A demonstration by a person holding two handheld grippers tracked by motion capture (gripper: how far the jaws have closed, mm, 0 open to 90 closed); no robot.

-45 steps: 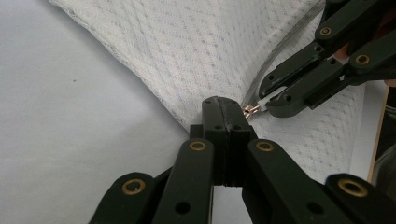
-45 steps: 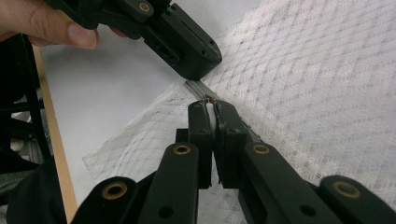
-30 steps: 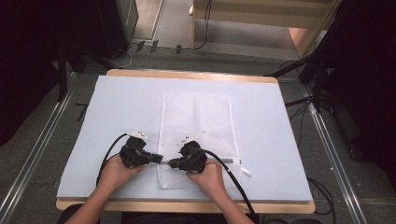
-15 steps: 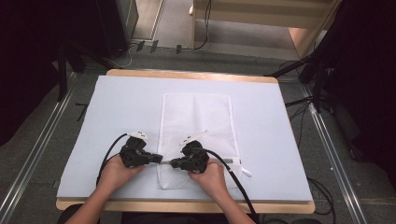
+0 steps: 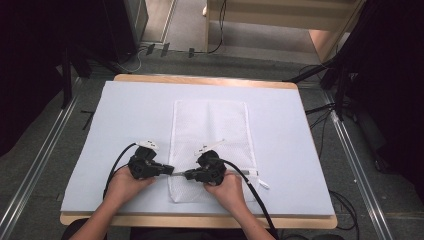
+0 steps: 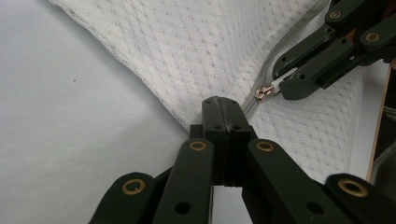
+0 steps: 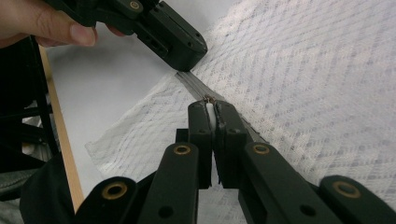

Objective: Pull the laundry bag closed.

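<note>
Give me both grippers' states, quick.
Left gripper: shut on the mesh bag, at the edge by the zipper's end.
Right gripper: shut on the white zipper pull.

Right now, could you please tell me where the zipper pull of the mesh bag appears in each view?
High view: zipper pull low and left of centre, at the tip of the right gripper.
Left gripper view: right of centre, the brass pull pinched by the far gripper.
Right gripper view: centre, white tab between its own fingers.
Shared landmark: the grey zipper of the mesh bag.
</note>
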